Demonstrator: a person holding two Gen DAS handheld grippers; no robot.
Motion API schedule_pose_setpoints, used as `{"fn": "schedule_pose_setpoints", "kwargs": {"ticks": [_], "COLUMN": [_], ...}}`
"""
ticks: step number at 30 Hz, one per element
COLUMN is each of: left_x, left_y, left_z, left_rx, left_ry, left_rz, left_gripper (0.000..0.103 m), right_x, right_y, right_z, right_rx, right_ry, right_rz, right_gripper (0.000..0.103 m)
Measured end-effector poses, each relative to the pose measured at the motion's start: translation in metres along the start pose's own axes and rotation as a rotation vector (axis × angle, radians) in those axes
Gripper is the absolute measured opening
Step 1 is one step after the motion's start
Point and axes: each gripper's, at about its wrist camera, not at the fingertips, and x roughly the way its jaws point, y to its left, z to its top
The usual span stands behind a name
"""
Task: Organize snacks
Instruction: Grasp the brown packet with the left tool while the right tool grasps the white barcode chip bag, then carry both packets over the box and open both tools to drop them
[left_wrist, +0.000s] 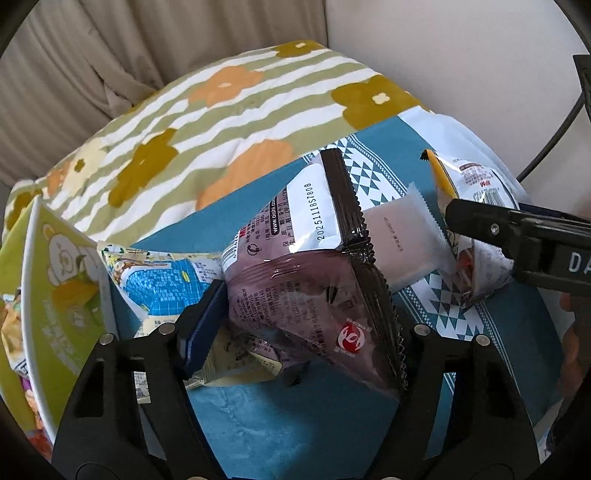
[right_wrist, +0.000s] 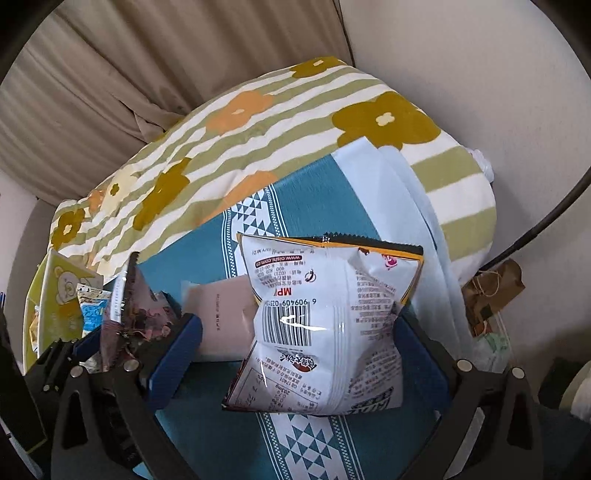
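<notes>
A purple snack bag (left_wrist: 306, 295) stands tilted on the teal patterned cloth (left_wrist: 295, 428). My left gripper (left_wrist: 310, 306) is shut on it: the blue left pad (left_wrist: 203, 325) presses its side, and its serrated edge covers the right finger. A white snack bag with a barcode (right_wrist: 325, 332) lies between the fingers of my right gripper (right_wrist: 299, 325), which is open. Its left pad (right_wrist: 177, 354) stands clear of the bag and its right pad is at the bag's edge. In the left wrist view the right gripper (left_wrist: 465, 221) reaches over that white bag (left_wrist: 476, 177).
A pale flat packet (left_wrist: 399, 240) lies between the two bags. A blue-printed packet (left_wrist: 166, 280) and a green bear-print box (left_wrist: 55, 295) with more snacks sit at the left. A flowered striped cushion (left_wrist: 221, 110) lies behind, and a brown paper bag (right_wrist: 495, 288) sits at the right.
</notes>
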Motion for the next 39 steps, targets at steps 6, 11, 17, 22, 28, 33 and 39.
{"fn": "schedule_pose_setpoints", "kwargs": {"ticks": [6, 11, 17, 22, 28, 33, 39], "left_x": [-0.004, -0.007, -0.015, -0.03, -0.061, -0.101, -0.171], "left_y": [0.006, 0.009, 0.008, 0.004, 0.004, 0.007, 0.029], "left_z": [0.003, 0.003, 0.001, -0.003, -0.005, -0.006, -0.014], "left_rx": [-0.038, -0.052, -0.067, -0.07, -0.084, -0.115, -0.195], "left_ry": [0.008, 0.009, -0.003, -0.029, -0.084, -0.142, -0.241], "left_rz": [-0.038, -0.049, -0.054, -0.049, -0.043, -0.041, -0.012], "left_gripper": [0.071, 0.069, 0.066, 0.064, 0.064, 0.064, 0.064], "right_x": [0.005, 0.012, 0.013, -0.001, -0.031, -0.065, -0.113], "right_y": [-0.004, -0.009, -0.012, -0.012, -0.007, 0.001, 0.029], "right_z": [0.002, 0.002, -0.001, -0.005, -0.009, -0.012, -0.013], "right_rx": [0.009, 0.023, 0.019, 0.004, -0.022, -0.063, -0.184], "right_ry": [-0.012, 0.005, 0.02, 0.003, -0.049, -0.103, -0.159], "right_rz": [-0.013, -0.007, -0.009, 0.004, 0.026, 0.05, 0.128], "right_gripper": [0.103, 0.1, 0.078, 0.065, 0.064, 0.064, 0.064]}}
